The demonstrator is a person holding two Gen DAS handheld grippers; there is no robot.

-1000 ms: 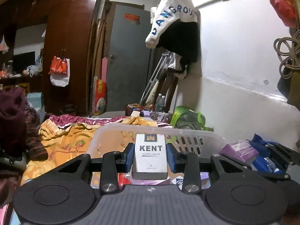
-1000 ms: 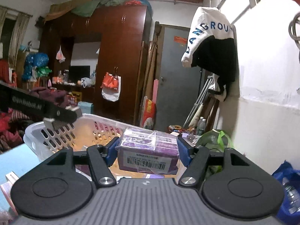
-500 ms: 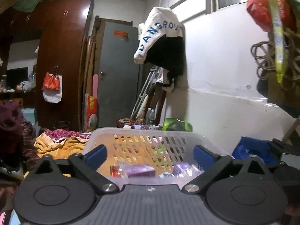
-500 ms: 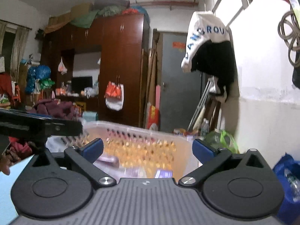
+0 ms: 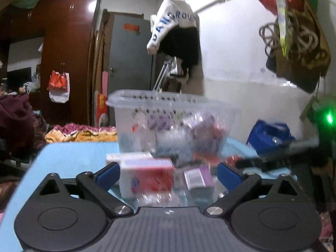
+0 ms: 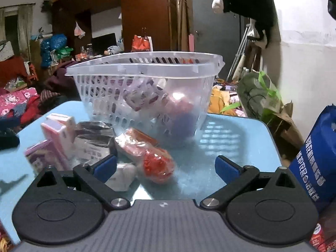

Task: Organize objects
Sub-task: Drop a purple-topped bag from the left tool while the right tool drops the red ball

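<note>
- The laundry basket (image 6: 145,71) is translucent plastic, smooth, its wall pierced with slots; the boxes inside show through it, hazy.
- The desk (image 6: 241,138) has a light blue top, glossy enough to carry the basket's slotted glare.
- The small boxes by the desk's left edge, such as the pink box (image 6: 61,134), look like printed cardboard under shiny clear wrap.
- The red packet (image 6: 157,164) is crinkled glossy film.
- The right gripper (image 6: 166,167) has matt black plastic arms, bright metal pivot pins, dull blue pads and a ribbed grey housing.
- The blue bag (image 6: 317,159) past the desk's right edge looks like matt woven cloth.
- The wardrobe (image 5: 69,48) is polished dark wood, reflecting light.
</note>
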